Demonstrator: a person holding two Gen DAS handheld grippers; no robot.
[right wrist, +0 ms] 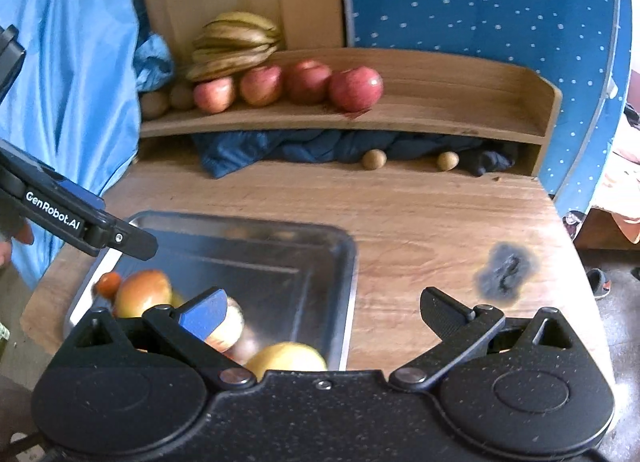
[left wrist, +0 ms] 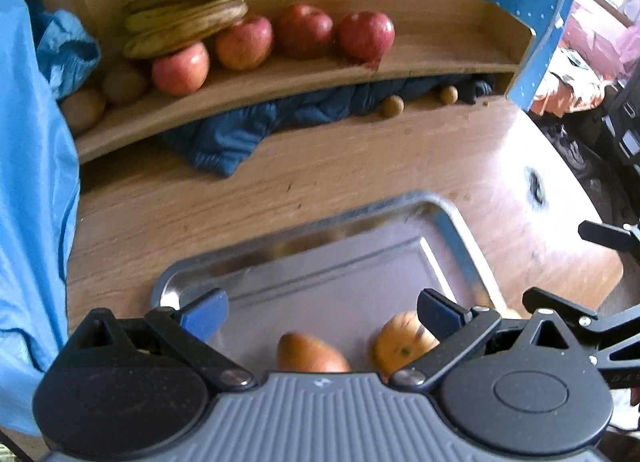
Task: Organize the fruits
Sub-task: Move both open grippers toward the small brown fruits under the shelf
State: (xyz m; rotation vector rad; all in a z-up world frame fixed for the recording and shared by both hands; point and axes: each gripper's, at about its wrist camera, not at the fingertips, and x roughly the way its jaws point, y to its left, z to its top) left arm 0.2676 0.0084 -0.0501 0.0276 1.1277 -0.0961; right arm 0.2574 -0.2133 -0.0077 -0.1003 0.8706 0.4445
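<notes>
Plainly, left tongs (left wrist: 320,312) and right tongs (right wrist: 322,312) both wide, empty, above the steel tray (right wrist: 340,262).

Four red round apples (right wrist: 288,85) line the curved wooden shelf (right wrist: 440,117) under browning bananas (right wrist: 236,43); mixed fruit (right wrist: 144,292) crowds the steel tray's (right wrist: 348,282) near corner.

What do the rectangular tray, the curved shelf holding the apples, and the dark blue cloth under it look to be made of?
Rectangular tray: apparently polished metal, likely stainless steel; grey, shiny, mirrors nearby fruit.
Curved shelf: light wood or wood veneer, smooth finish; grain lines show.
Dark blue cloth: soft fabric, possibly quilted; it lies crumpled in folds.
</notes>
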